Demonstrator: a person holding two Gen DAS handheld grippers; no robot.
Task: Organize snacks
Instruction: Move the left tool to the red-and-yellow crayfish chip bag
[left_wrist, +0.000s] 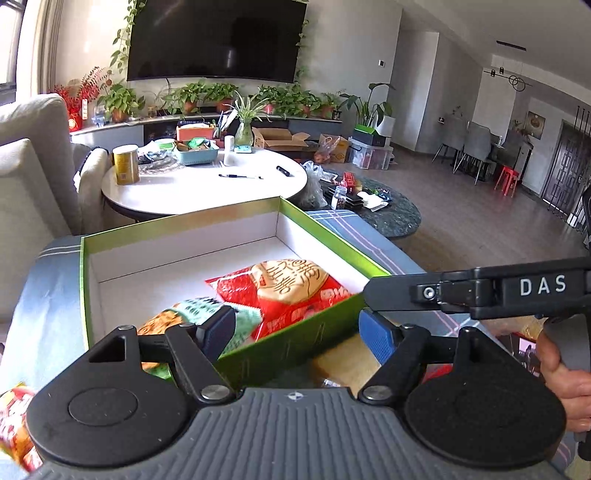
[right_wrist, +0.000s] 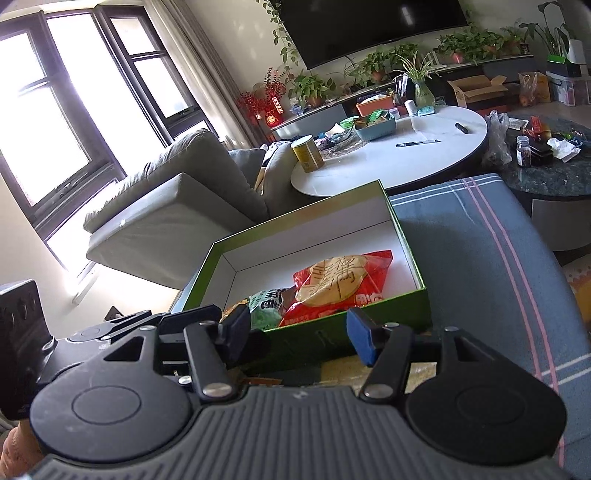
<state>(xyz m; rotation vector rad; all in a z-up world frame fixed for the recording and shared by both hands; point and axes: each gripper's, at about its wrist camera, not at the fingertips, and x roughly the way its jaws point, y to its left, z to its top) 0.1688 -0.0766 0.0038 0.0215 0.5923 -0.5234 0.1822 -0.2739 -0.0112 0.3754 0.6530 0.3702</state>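
From the left side: at the near-left edge of the striped cushion (left_wrist: 55, 288) that carries everything, one loose snack packet (left_wrist: 14, 424) lies just beside our left gripper (left_wrist: 295, 328), outside the green box (left_wrist: 303, 341).

Our left gripper stands above the box's near wall. Its jaws are apart and hold nothing; the green-and-orange packet (left_wrist: 236, 321) lies under the left pad, already inside the box. Next to it, toward the right wall, lies the red packet (left_wrist: 284, 291), its long side running from the near wall toward the far-right corner.

Further right, our right gripper (right_wrist: 295, 325) is also open and empty, just before the same near wall. Below it we see more packets on the cushion, partly hidden.

We judge that the loose packet at the left is nearest to the left gripper, so that hand should fetch it.
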